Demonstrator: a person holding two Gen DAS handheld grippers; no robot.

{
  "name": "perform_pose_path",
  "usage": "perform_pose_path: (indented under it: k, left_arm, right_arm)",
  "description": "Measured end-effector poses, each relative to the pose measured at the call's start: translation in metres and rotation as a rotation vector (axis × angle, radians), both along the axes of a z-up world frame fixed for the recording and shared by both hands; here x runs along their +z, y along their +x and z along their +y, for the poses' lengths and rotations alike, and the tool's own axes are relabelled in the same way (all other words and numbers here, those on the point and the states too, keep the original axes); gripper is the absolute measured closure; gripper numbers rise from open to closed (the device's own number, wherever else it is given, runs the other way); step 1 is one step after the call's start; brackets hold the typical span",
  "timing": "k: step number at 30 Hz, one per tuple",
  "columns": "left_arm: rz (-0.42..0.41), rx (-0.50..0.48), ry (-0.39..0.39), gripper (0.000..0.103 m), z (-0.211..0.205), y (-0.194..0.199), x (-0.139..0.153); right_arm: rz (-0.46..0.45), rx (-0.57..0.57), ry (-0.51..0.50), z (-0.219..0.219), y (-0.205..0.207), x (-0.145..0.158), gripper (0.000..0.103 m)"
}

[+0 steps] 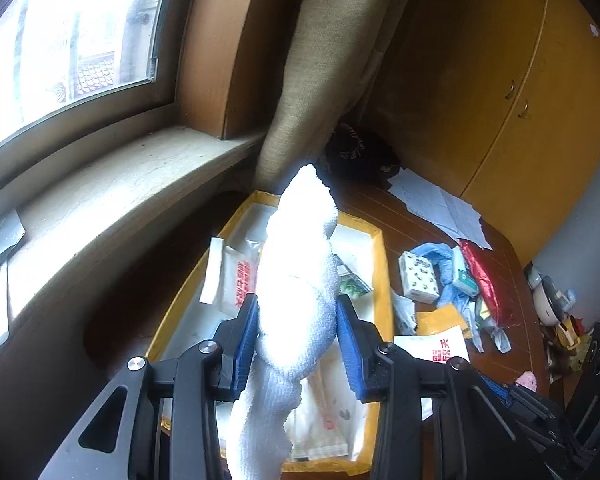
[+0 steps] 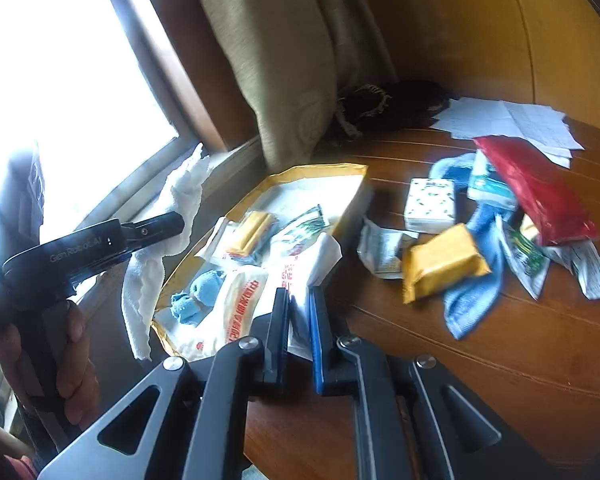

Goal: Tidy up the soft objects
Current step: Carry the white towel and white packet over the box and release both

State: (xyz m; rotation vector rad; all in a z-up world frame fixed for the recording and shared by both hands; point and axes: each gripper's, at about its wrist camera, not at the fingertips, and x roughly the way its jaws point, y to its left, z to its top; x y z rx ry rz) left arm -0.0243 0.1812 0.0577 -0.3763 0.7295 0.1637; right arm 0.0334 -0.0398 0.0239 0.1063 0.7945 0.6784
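Towel (image 1: pixel 296 280) is light and limp, left gripper (image 1: pixel 298 336) pinching it mid-length so both ends droop; right gripper (image 2: pixel 300 344) closed, empty.

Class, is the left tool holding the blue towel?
No; the left tool grips a white cloth, while the blue towel lies on the table.

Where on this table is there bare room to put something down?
The bare wood nearest the right tongs, below the blue cloth and yellow packet, is free. A narrow strip runs between the tray and the tissue pack. The tray and the pile around the red bag are crowded.
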Motion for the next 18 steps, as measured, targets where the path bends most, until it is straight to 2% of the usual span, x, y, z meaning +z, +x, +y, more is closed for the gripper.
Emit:
perform_pose_path:
  k: [8, 10, 18]
  left_arm:
    - [0.049, 0.033, -0.078, 0.064, 0.030, 0.012, -0.028]
    - [0.055, 0.013, -0.092, 0.064, 0.030, 0.016, -0.031]
    - [0.091, -0.027, -0.041, 0.063, 0.021, 0.038, -0.047]
  right_arm:
    - [-0.044, 0.046, -0.164, 0.050, -0.002, -0.013, 0.093]
    - [-0.049, 0.044, -0.195, 0.057, -0.002, -0.018, 0.093]
    - [-0.085, 0.045, -0.261, 0.072, -0.005, -0.024, 0.092]
